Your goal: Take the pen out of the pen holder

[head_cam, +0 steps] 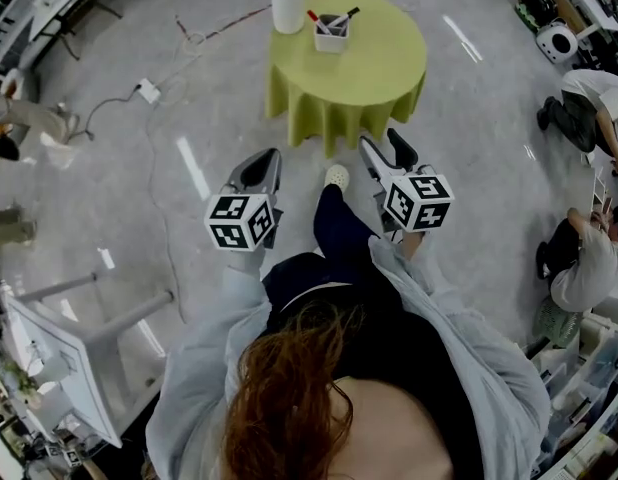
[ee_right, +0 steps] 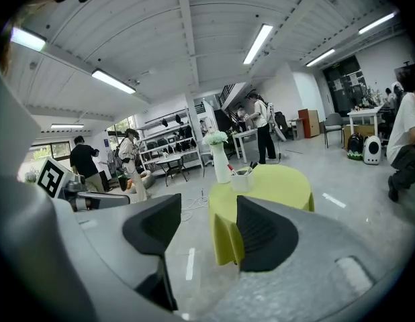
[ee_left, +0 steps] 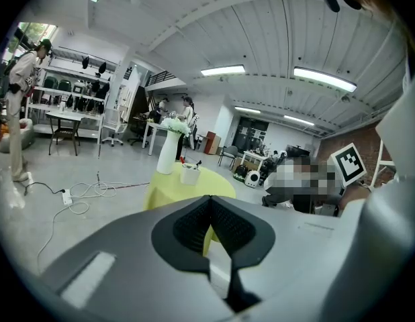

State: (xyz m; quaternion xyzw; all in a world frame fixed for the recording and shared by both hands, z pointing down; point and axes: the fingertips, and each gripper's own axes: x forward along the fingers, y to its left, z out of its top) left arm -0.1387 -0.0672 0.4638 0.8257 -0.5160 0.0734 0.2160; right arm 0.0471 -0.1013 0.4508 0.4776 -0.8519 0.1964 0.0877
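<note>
My right claw [head_cam: 385,146] gapes empty, my left claw [head_cam: 266,160] is pressed together on nothing; the black pen [head_cam: 346,15] stands in the white pen holder [head_cam: 331,36] on the table [head_cam: 384,68], well ahead; light, stiff, likely slick; I'd pinch its upper shaft.

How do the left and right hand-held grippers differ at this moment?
The left hand-held gripper has its jaws shut, tips meeting; the right hand-held gripper has its jaws apart. In the head view, the right one reaches slightly nearer the round table than the left one. Both are empty and well short of the pen holder.
</note>
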